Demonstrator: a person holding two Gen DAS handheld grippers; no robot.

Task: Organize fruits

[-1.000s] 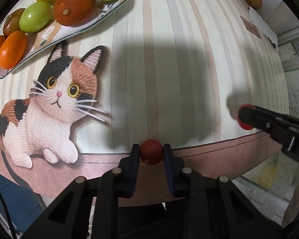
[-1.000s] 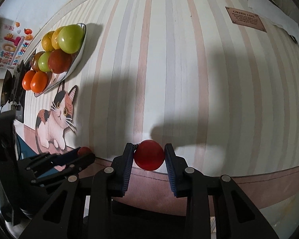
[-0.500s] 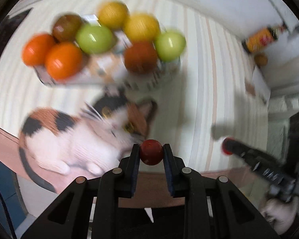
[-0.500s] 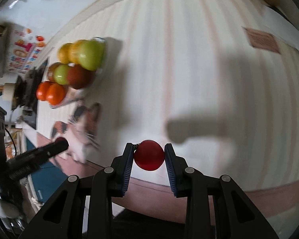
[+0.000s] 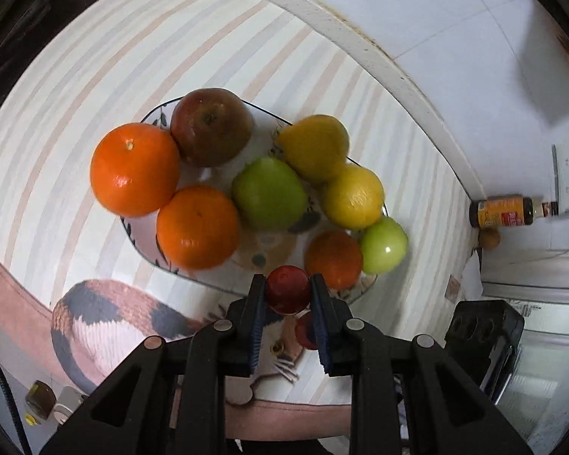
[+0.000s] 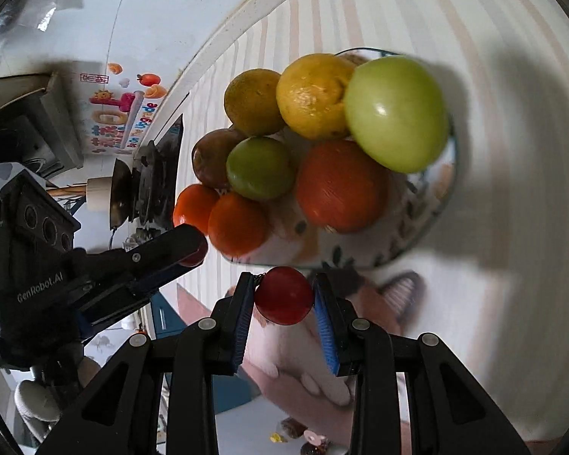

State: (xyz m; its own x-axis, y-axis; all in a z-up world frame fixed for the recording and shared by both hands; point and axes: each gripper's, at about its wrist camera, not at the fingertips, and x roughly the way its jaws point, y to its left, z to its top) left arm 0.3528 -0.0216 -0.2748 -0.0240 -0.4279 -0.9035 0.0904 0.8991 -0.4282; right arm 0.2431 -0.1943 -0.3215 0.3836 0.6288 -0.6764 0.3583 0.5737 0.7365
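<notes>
Over the fruit plate [image 5: 178, 271] now, both grippers, left [image 5: 287, 291] and right [image 6: 284, 295], have swung in from the bare tablecloth, each clamping a small red fruit [image 5: 286, 288] [image 6: 283, 295], ready for release.

My left claw [image 5: 287, 295] sits low in frame, gripping 1 small red round fruit [image 5: 287, 290] before the patterned ceramic plate [image 5: 144, 250]; 8 fruits fill it mid-frame.

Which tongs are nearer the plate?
Hard to call; both are close. The left tongs hold a red fruit at the plate rim. The right tongs hold theirs just short of the rim.
</notes>
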